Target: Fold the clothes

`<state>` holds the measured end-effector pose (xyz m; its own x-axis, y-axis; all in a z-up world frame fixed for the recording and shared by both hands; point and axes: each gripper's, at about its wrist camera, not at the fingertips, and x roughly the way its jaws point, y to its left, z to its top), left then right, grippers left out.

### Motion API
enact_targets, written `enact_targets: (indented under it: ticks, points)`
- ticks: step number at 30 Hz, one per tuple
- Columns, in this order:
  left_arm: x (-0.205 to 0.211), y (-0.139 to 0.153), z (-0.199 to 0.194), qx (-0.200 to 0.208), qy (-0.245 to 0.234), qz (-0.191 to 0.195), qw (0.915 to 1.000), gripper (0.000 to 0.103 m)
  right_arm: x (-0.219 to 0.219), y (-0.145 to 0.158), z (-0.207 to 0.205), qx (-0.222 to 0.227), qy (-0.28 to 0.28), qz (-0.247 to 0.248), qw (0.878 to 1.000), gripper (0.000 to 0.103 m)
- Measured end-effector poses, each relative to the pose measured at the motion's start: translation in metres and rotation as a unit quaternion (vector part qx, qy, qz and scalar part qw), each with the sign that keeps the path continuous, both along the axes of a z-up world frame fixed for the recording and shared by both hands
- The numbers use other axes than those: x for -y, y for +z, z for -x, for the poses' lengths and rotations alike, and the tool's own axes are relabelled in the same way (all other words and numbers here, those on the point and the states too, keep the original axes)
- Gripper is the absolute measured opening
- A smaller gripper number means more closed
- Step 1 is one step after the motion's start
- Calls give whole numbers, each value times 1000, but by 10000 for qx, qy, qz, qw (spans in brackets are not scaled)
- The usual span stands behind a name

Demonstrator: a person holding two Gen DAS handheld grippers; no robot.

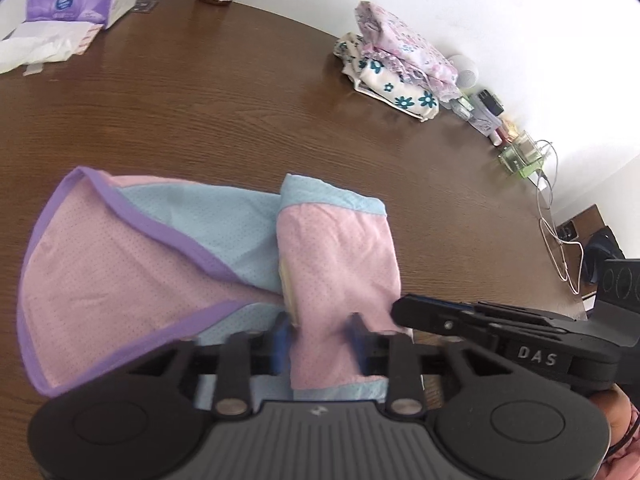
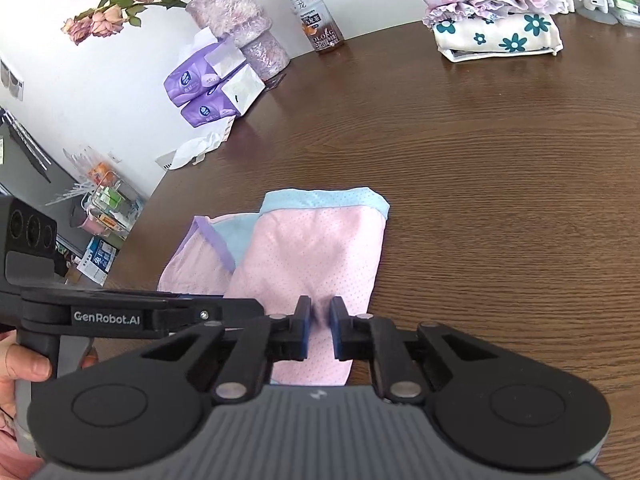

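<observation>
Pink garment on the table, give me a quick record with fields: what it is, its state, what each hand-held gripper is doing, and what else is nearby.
item: pink garment with blue and purple trim
state: partly folded on the wooden table
left hand-held gripper: jaws apart around the near fold, no visible squeeze
right hand-held gripper: nearly shut, pinching the near pink edge
already folded: stack of floral clothes at the far edge
other: tea bottle, tissue packs
</observation>
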<state>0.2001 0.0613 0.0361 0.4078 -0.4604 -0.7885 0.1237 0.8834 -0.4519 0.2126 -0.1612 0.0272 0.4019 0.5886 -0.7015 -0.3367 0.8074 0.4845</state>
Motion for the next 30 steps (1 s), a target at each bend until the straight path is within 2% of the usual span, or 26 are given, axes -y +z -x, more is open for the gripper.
enact_targets:
  ticks: [2, 5, 7, 8, 10, 11, 13, 14, 16, 17, 18, 19, 20, 21, 22, 23, 24, 25, 26, 27, 28, 29, 30]
  points:
    - [-3, 1, 5, 38, -7, -26, 10000, 60, 4, 0, 2, -17, -35, -76, 10000, 16]
    - [-5, 2, 13, 110, -98, -54, 9999, 60, 11, 0, 11, 31, -4, -152, 9999, 31]
    - [-3, 2, 18, 185, -227, -119, 9995, 58, 13, -1, 17, 49, 86, -144, 9998, 31]
    - [-2, 1, 20, 227, -303, -134, 9992, 54, 13, -2, 19, 34, 140, -164, 9998, 31]
    - [1, 0, 22, 275, -436, -121, 9986, 35, 12, -3, 24, 56, 182, -163, 9997, 31]
    - [2, -2, 23, 290, -496, -102, 9983, 20, 12, -4, 26, 80, 183, -161, 9997, 31]
    - [3, -4, 25, 301, -543, -96, 9980, 17, 12, -6, 29, 95, 179, -191, 9996, 27]
    - [2, -4, 25, 293, -508, -90, 9982, 19, 11, -6, 30, 104, 173, -185, 9996, 20]
    - [0, -3, 26, 273, -411, -134, 9987, 36, 10, -7, 32, 122, 161, -172, 9996, 20]
    - [-1, -2, 26, 270, -351, -164, 9989, 55, 12, -7, 33, 118, 136, -206, 9996, 20]
    - [-1, -1, 27, 311, -318, -175, 9989, 56, 13, -7, 33, 117, 96, -220, 9996, 23]
    - [-2, 0, 29, 364, -340, -149, 9986, 53, 14, -7, 33, 117, 75, -221, 9997, 27]
    - [-2, 0, 29, 386, -381, -78, 9985, 38, 15, -7, 33, 117, 55, -223, 9997, 37]
    - [-3, 1, 30, 400, -418, -26, 9983, 22, 16, -8, 33, 117, 34, -224, 9997, 37]
    - [-2, 1, 30, 393, -442, -25, 9982, 21, 15, -8, 34, 112, 41, -217, 9997, 37]
    - [-2, 1, 30, 389, -461, -30, 9982, 23, 15, -9, 34, 108, 47, -209, 9997, 32]
    - [-2, 2, 30, 394, -468, -53, 9981, 31, 15, -9, 35, 98, 50, -228, 9997, 24]
    - [-3, 4, 30, 422, -454, -59, 9981, 39, 16, -10, 35, 88, 53, -248, 9996, 24]
    - [-6, 6, 30, 509, -385, -22, 9980, 57, 16, -10, 36, 78, 57, -267, 9996, 24]
    - [-9, 9, 29, 597, -317, 14, 9977, 65, 18, -9, 36, 109, 25, -302, 9995, 27]
    - [-12, 11, 29, 684, -248, 51, 9973, 65, 22, -9, 34, 123, -72, -379, 9992, 32]
    - [-15, 13, 28, 771, -179, 87, 9968, 64, 27, -9, 32, 138, -169, -456, 9987, 47]
    - [-17, 15, 27, 846, -129, 128, 9962, 61, 32, -9, 31, 152, -267, -532, 9981, 52]
